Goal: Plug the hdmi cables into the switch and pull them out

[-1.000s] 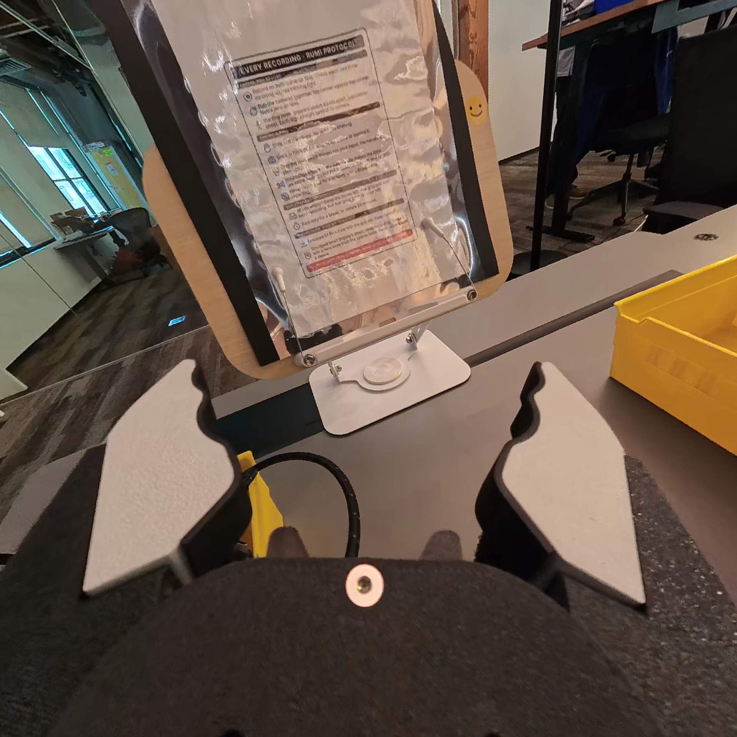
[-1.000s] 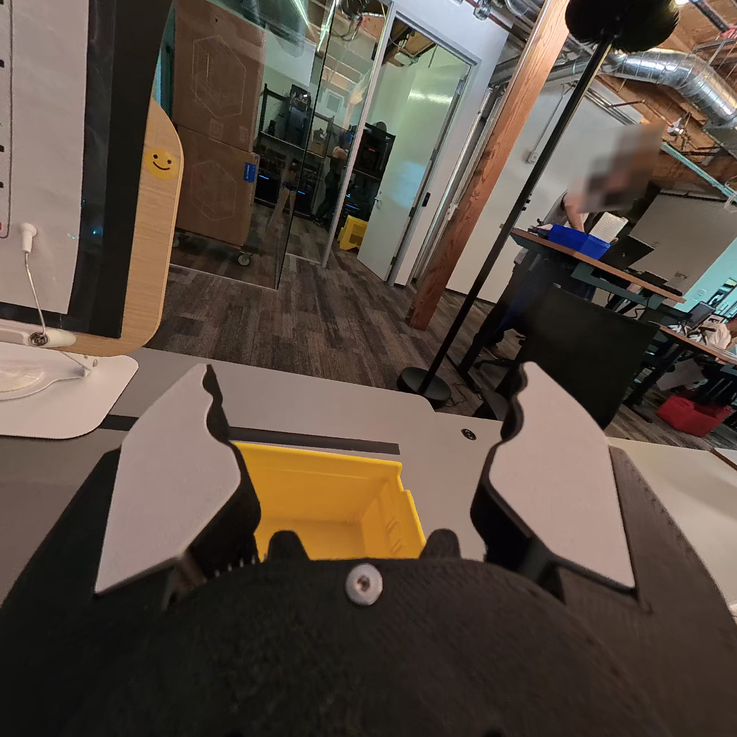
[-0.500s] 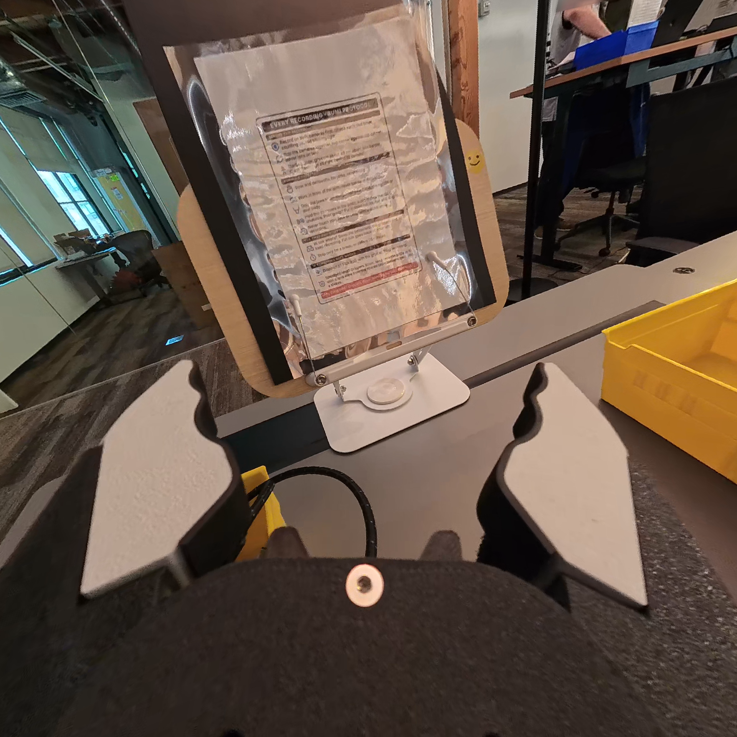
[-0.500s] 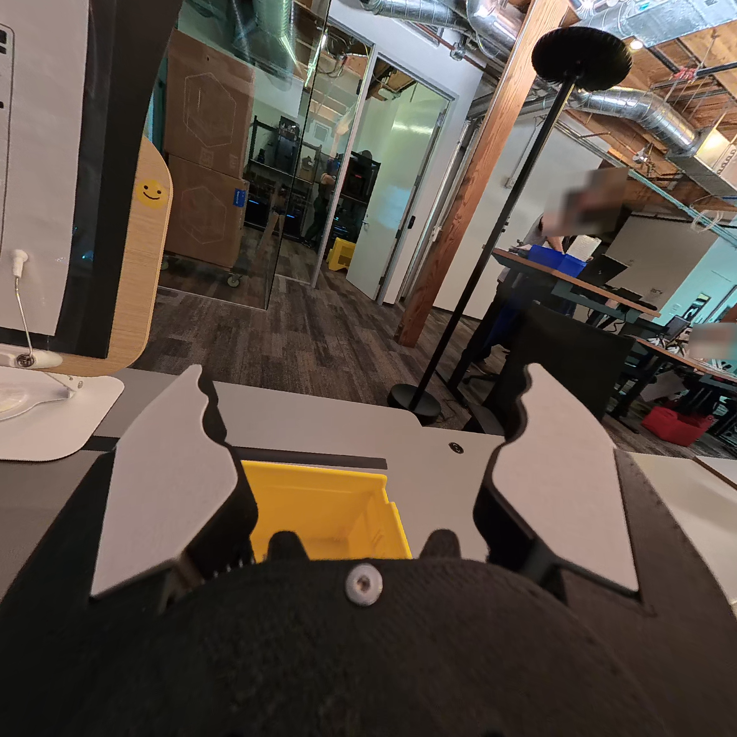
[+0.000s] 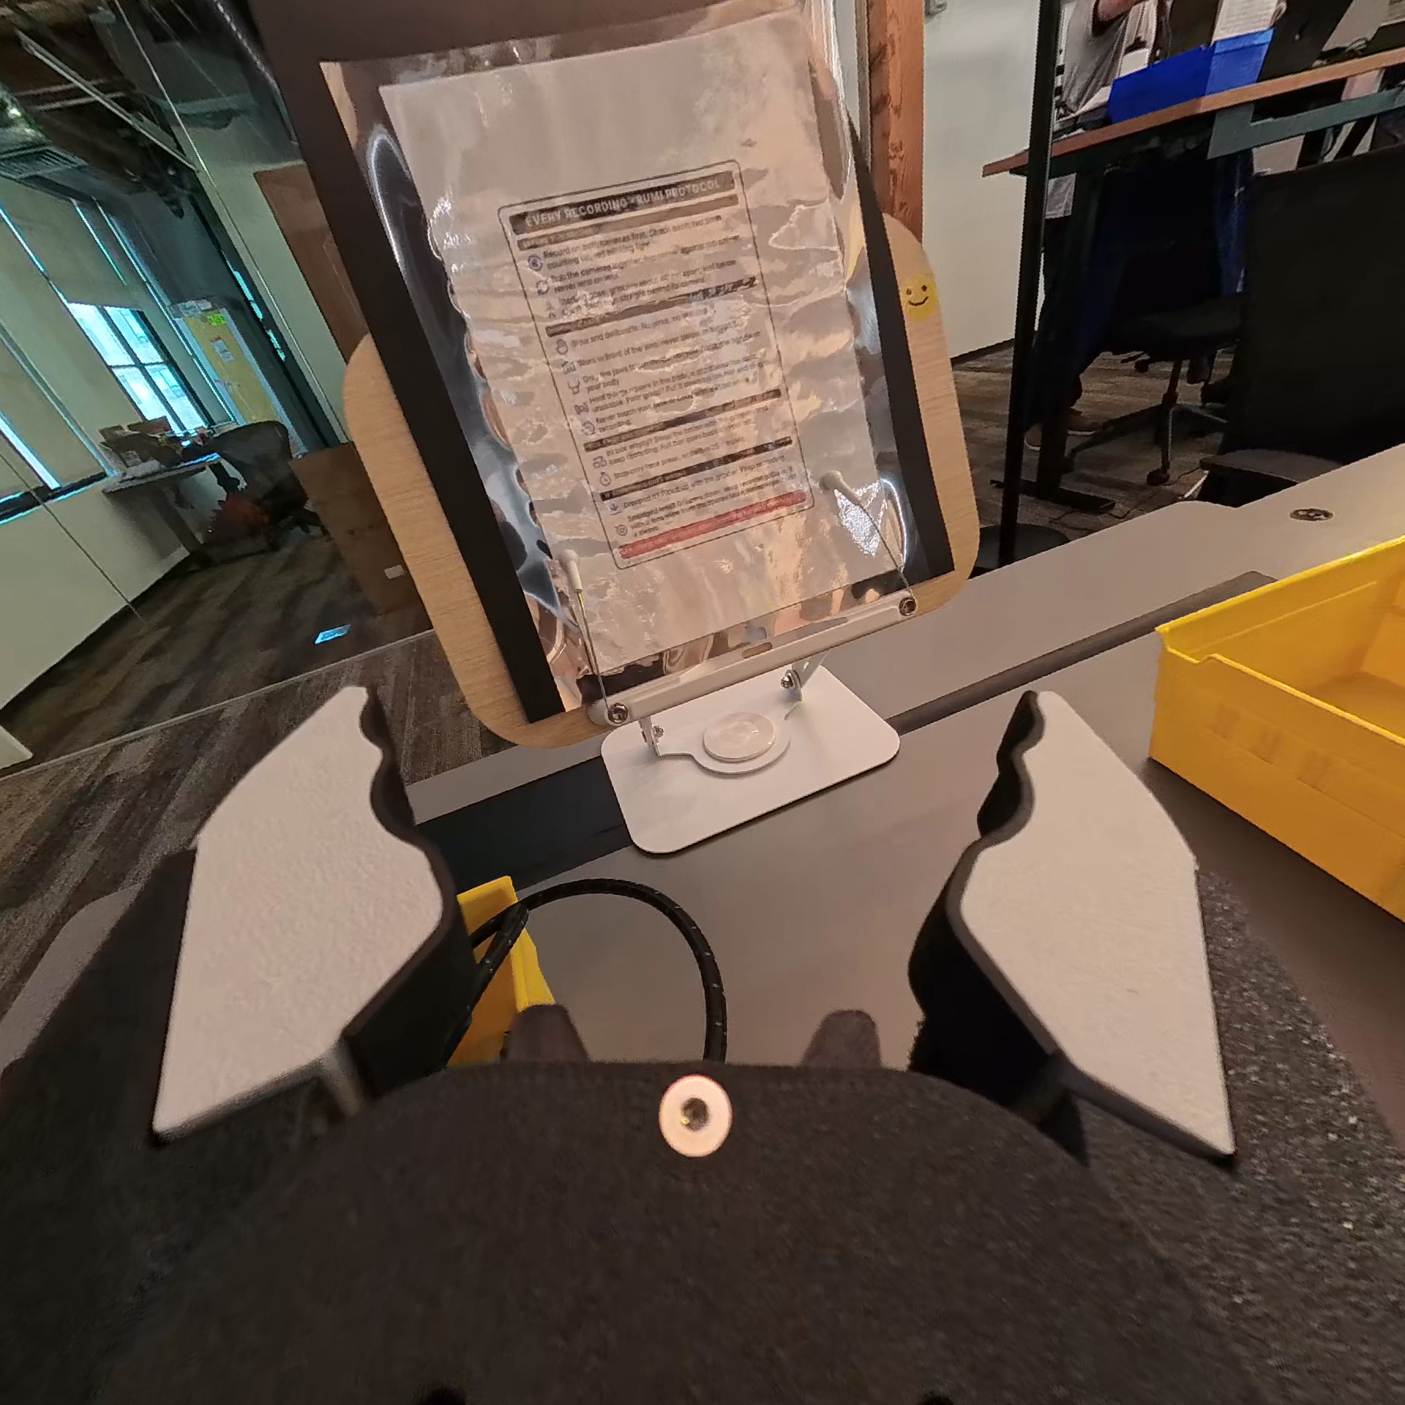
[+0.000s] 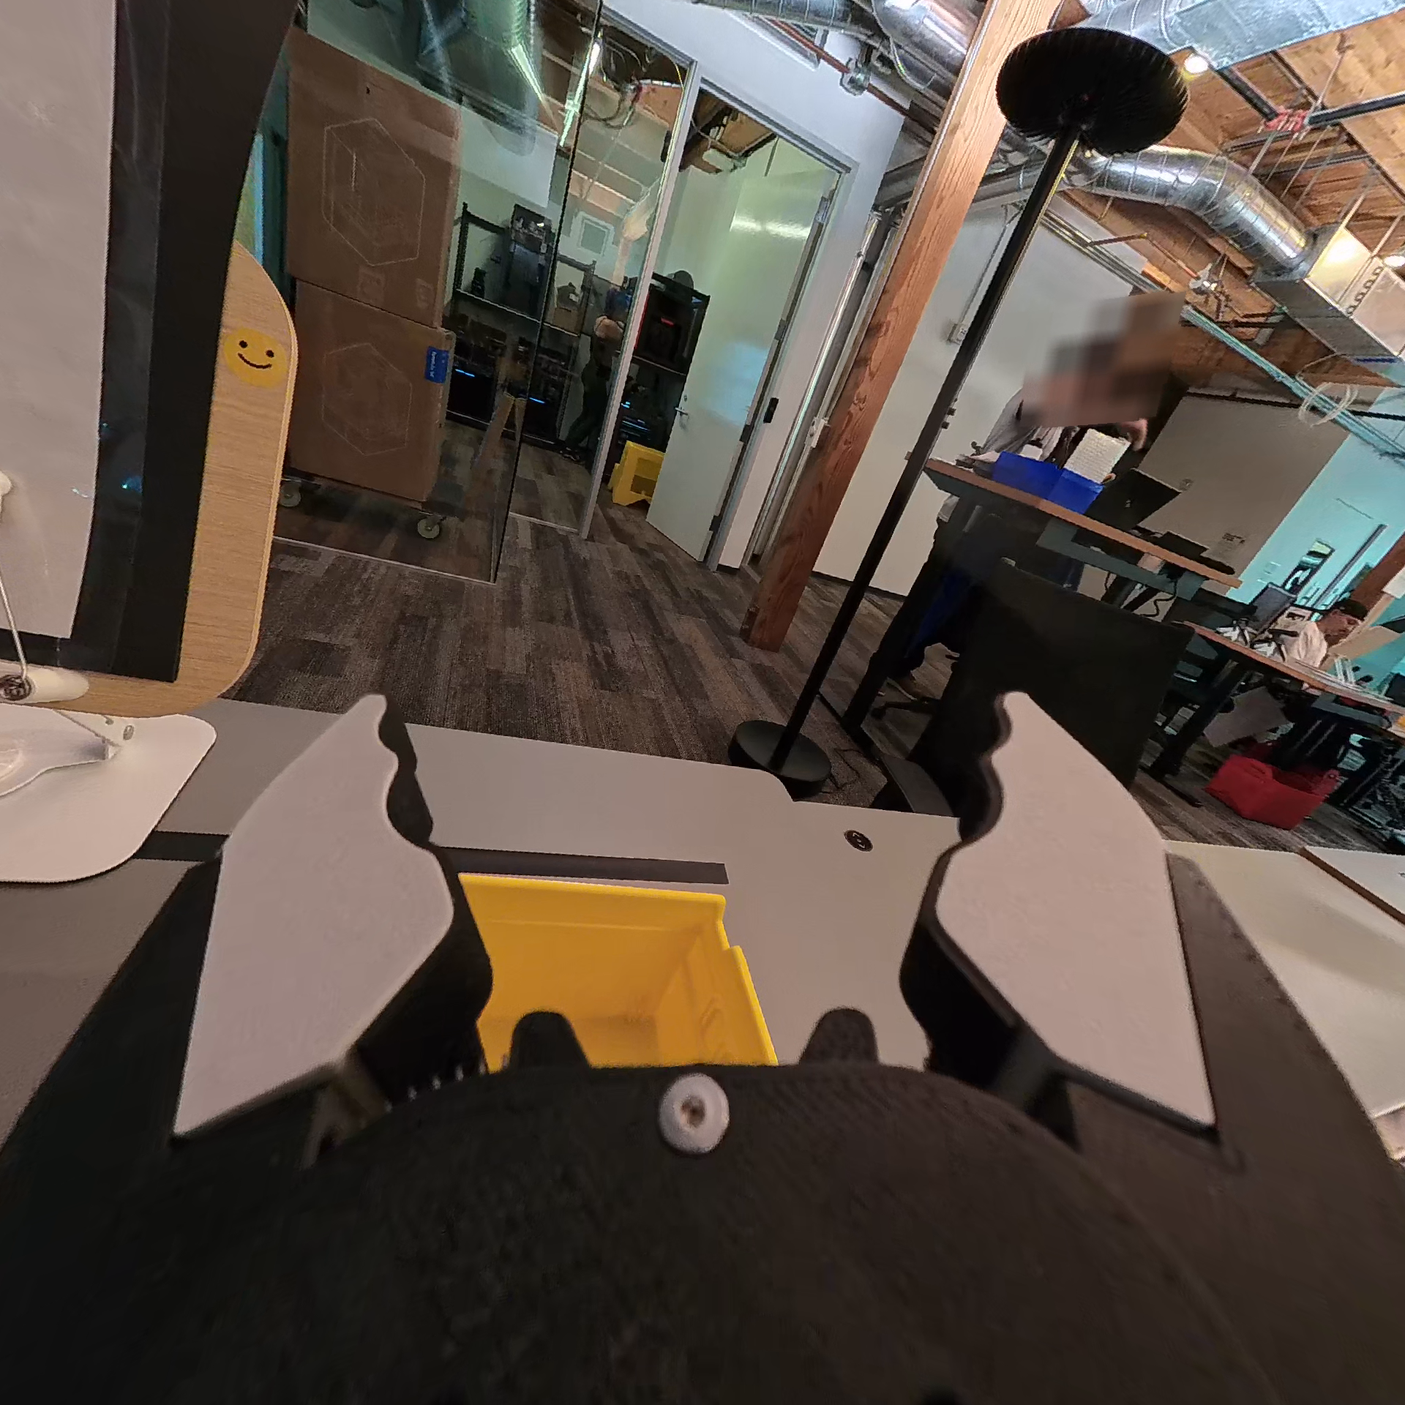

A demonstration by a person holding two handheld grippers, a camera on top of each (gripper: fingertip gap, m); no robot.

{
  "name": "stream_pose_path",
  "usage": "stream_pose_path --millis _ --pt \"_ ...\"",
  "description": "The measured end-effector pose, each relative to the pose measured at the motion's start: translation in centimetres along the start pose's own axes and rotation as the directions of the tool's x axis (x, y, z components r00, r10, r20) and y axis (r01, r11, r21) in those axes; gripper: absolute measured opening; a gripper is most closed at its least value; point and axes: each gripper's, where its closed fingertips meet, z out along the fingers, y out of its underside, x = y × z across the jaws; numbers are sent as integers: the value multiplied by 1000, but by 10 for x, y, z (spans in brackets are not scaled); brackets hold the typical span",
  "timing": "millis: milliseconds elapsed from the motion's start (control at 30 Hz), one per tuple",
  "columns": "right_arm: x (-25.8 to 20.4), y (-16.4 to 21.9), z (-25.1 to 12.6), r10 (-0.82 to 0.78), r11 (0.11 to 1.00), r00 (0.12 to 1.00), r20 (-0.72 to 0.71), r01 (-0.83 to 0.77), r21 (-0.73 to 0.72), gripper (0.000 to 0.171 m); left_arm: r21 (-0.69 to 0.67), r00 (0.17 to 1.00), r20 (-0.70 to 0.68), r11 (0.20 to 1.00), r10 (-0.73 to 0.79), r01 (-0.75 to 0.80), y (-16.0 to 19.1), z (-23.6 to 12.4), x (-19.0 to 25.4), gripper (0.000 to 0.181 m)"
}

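My left gripper (image 5: 696, 768) is open and empty above the dark table (image 5: 821, 897). A black braided HDMI cable (image 5: 684, 935) loops out of a small yellow bin (image 5: 505, 981) beside my left finger and runs down under the gripper body. My right gripper (image 6: 696, 768) is open and empty above a yellow bin (image 6: 608, 981) whose visible part holds nothing. The switch is not in view. The cable ends are hidden.
A sheet holder on a white base (image 5: 749, 775) stands at the table's back; its base shows in the right wrist view (image 6: 84, 791). The large yellow bin (image 5: 1285, 699) sits at right. A black lamp pole (image 6: 897, 532), chairs and desks with people stand beyond the table's far edge.
Both grippers have pulled back and tilted upward, so the holder and the room look smaller and farther. More of the cable loop shows. Both stay open.
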Motion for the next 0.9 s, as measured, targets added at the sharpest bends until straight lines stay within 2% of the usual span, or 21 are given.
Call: stream_pose_path --millis 900 --pt "-7 2 0 1 999 1000 19 -1 -32 137 -80 999 -29 997 -15 13 15 4 9 144"
